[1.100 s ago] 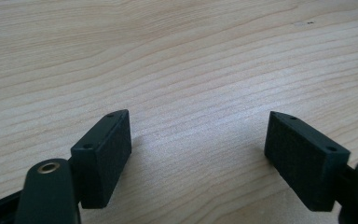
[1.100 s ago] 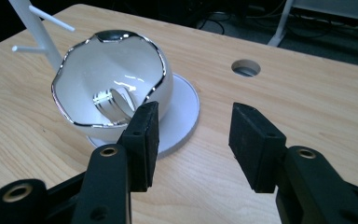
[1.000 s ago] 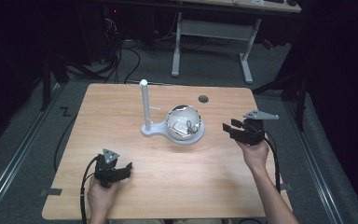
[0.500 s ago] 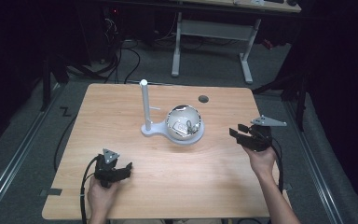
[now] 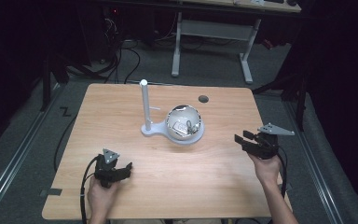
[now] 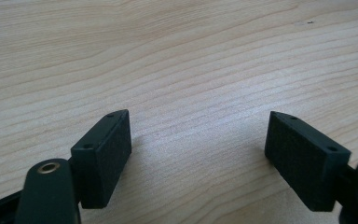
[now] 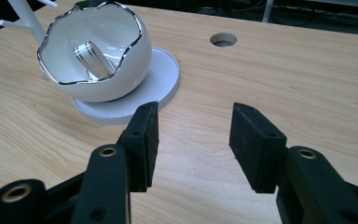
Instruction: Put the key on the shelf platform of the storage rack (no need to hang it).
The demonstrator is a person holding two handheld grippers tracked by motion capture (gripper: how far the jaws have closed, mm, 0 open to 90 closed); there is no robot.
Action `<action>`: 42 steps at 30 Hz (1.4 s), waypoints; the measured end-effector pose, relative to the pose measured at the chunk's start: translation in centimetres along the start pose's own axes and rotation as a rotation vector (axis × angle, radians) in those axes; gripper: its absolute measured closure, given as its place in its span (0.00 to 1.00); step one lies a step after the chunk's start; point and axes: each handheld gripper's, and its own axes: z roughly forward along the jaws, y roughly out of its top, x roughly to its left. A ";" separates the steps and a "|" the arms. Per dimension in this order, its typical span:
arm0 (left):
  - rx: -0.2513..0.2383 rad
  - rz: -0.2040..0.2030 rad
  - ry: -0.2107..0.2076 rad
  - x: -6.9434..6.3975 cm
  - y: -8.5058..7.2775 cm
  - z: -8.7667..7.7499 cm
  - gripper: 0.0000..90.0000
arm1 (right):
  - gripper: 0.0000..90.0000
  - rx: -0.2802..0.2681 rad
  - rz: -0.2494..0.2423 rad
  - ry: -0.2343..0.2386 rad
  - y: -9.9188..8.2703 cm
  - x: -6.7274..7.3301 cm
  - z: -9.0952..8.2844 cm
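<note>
Bowl: a glossy white, egg-shaped bowl [image 7: 93, 56] with a wavy silver rim, sitting on the round plate of a white stand [image 7: 161, 79] near the middle of the wooden table [image 5: 214, 186].
Bowl's contents: a small shiny cylinder [image 7: 93, 60] lies slanted inside; what else is in there I cannot make out.
Bowl's setting: in the high view the bowl [image 5: 184, 123] tips its opening toward the person, and a thin white post [image 5: 145, 105] rises from the stand just beside it.
Right gripper: the right gripper [image 5: 247, 140] is held by a hand at the table's right side, well apart from the bowl, jaws apart with nothing between them; in its own view the right gripper [image 7: 193, 140] points toward the stand's plate.
Left gripper: the left gripper [image 5: 126, 168] sits low at the near left of the table, jaws wide apart and empty over bare wood.
Step in hand: as I judge it, the right gripper is facing the bowl, ready to reach for it.
Doing it well: come in level and slow, keep the jaws apart until one sits inside the rim and one outside, then close gently; the glazed wall looks slippery and likely to chip.
Risk: a push from the side could slide the bowl off its plate or knock the post.
</note>
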 end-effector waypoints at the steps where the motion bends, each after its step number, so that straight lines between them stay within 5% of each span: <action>1: 0.000 0.000 0.000 0.0 0.0 0.0 0.26 | 0.59 0.001 0.001 0.001 -0.2 0.0 -0.1; 21: 0.000 0.001 0.001 0.0 0.0 0.0 0.25 | 0.59 -0.002 0.022 0.045 -2.6 1.2 -0.4; 42: 0.000 0.000 0.001 0.0 0.0 0.0 0.25 | 0.59 0.031 0.007 0.086 -4.6 3.3 1.2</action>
